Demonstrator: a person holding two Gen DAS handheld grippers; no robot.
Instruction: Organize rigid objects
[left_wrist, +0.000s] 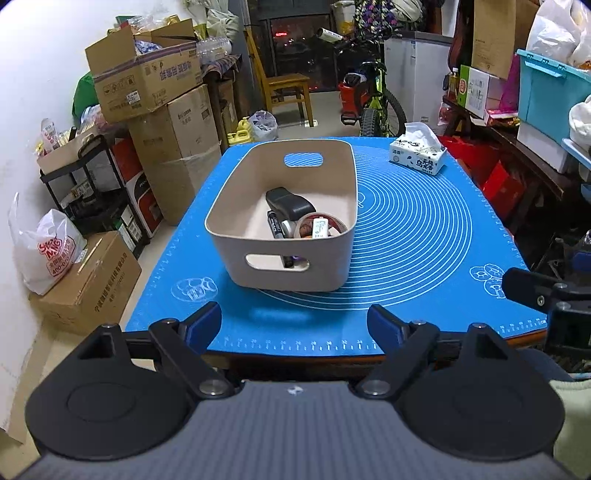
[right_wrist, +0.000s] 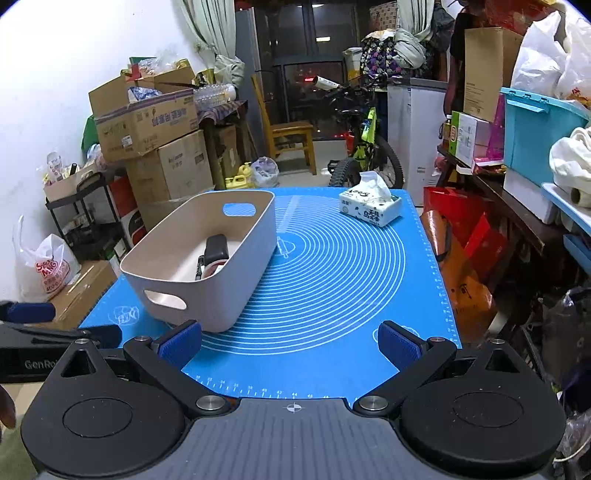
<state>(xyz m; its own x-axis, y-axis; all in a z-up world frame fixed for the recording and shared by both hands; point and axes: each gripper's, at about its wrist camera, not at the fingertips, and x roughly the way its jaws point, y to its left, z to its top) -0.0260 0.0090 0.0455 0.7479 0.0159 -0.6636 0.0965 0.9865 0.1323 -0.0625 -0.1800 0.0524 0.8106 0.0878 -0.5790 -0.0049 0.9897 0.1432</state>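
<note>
A beige plastic bin (left_wrist: 236, 258) (right_wrist: 236, 295) with handle cut-outs stands on the blue silicone mat (left_wrist: 406, 229) (right_wrist: 332, 277). Inside it lie a black stapler-like tool (left_wrist: 290, 205) (right_wrist: 217, 248), a roll of tape (left_wrist: 322, 221), a black marker (left_wrist: 274, 227) and a small white piece (left_wrist: 320, 228). My left gripper (left_wrist: 294, 326) hangs open over the mat's near edge, short of the bin, with nothing between its blue pads. My right gripper (right_wrist: 290, 341) is open too, empty, over the near edge to the right of the bin.
A tissue pack (left_wrist: 417, 151) (right_wrist: 371, 205) sits at the mat's far right corner. Cardboard boxes (left_wrist: 155, 110) are stacked left of the table, red bags (right_wrist: 465, 236) and shelves stand right. A bicycle (left_wrist: 373, 99) and a wooden chair (left_wrist: 284, 85) stand beyond.
</note>
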